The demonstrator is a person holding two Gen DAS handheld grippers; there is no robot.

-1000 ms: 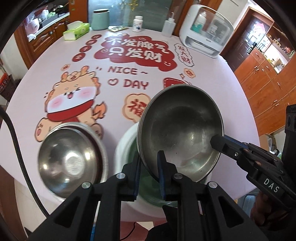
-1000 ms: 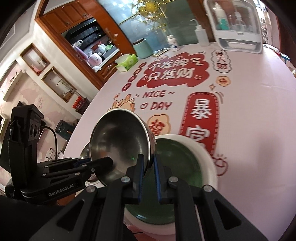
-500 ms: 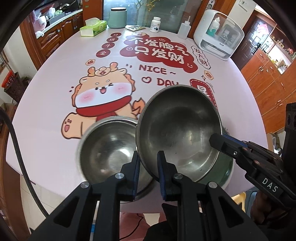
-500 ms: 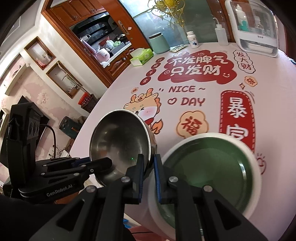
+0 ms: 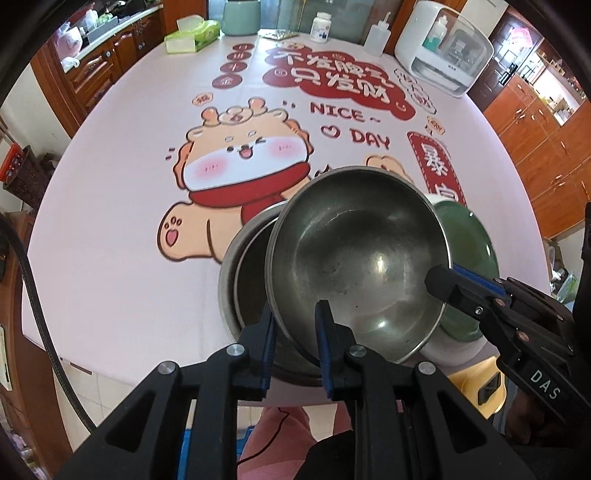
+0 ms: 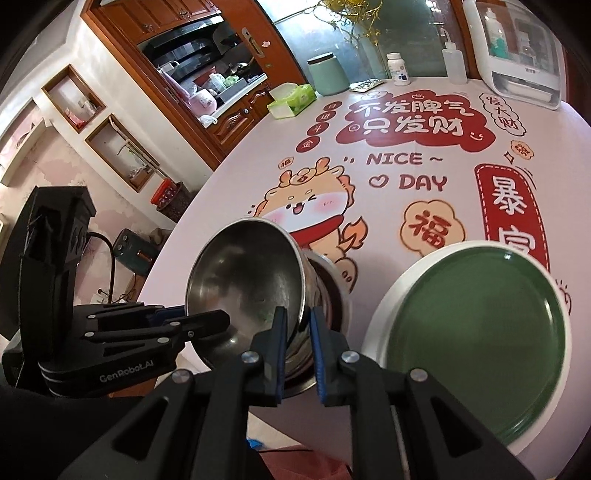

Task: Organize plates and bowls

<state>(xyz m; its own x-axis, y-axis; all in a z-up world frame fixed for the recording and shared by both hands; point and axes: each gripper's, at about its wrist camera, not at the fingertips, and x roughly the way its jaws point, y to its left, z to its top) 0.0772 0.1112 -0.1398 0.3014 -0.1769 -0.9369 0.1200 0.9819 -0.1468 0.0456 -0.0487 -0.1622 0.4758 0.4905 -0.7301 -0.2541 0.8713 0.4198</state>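
A steel bowl (image 5: 354,258) (image 6: 243,280) hangs tilted above the table, held by its rim from two sides. My left gripper (image 5: 295,314) is shut on its near rim. My right gripper (image 6: 298,317) has the bowl's right rim between its pads, and its jaws are opening slightly. Each gripper shows in the other's view, the right gripper (image 5: 443,277) and the left gripper (image 6: 218,317). Directly under the held bowl a second steel bowl (image 5: 251,280) (image 6: 328,291) rests on the table, partly hidden. To its right a green plate (image 5: 469,240) (image 6: 480,332) lies on a white plate (image 6: 388,299).
The round table (image 5: 110,221) wears a pink cartoon cloth, and the bowls sit near its front edge. At the back stand a tissue box (image 5: 192,35), a green canister (image 5: 242,16), a pill bottle (image 5: 320,26), a squeeze bottle (image 5: 378,35) and a white appliance (image 5: 443,48).
Both grippers carried the steel bowl leftward, from above the green plate to above the second steel bowl. The gaps between the pads look slightly wider.
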